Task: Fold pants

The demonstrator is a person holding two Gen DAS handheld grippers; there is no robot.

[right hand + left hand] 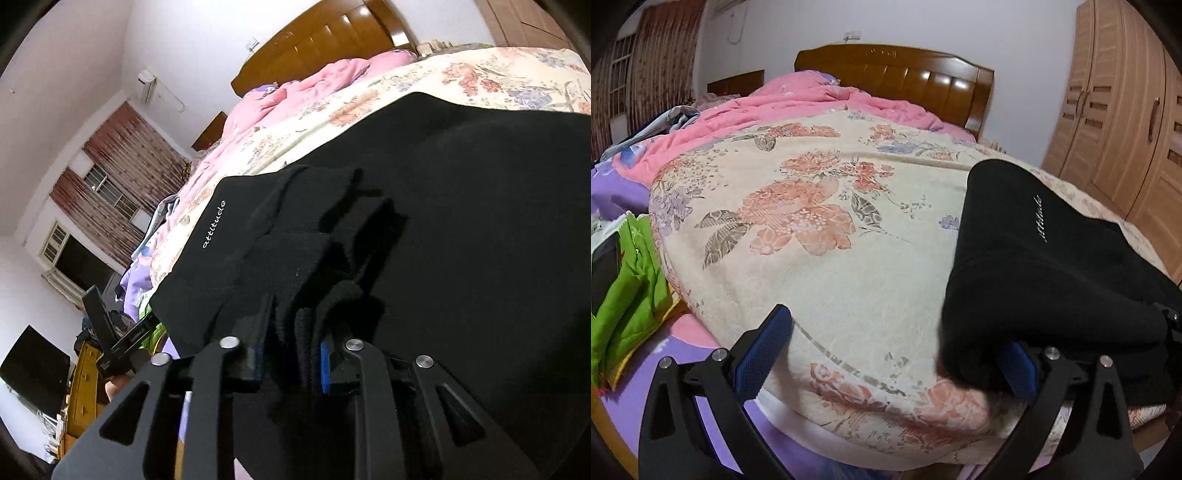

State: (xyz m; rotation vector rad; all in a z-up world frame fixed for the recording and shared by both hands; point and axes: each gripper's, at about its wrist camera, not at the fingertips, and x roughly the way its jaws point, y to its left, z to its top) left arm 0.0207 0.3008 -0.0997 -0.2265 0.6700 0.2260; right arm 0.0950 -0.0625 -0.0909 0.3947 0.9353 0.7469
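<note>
The black pants [461, 221] are laid on the floral quilt [820, 221], near the quilt's foot edge and toward its right-hand corner as seen from the left wrist view. They are already doubled over: a rounded fold with the white word "attitude" is turned toward the quilt's middle, and several layers are stacked at the near edge. A further fold is judged to be in hand, since a thick bundle of fabric is gathered rather than lying flat.

That bundle, apparently the ribbed cuffs or waistband end, is pinched between the jaws of the right gripper [291, 354]. The jaws are drawn nearly together, with only the bunched layers of cloth parting the blue pads; they are clamped on the pants. The grip at the near edge is judged to let the gathered end be carried over the rest of the garment or pressed down onto it.

The left gripper [886, 354] is held at the same foot edge with its jaws spread wide apart. Nothing is clamped; its right-hand finger is tucked against, and partly hidden under, the side of the folded pants, while the left-hand finger stands over bare quilt. This is judged a steadying or smoothing position.

Further out, a pink duvet [798, 99] is heaped toward the wooden headboard [897, 74], and a wardrobe [1119, 110] stands beyond the bed's right side.
</note>
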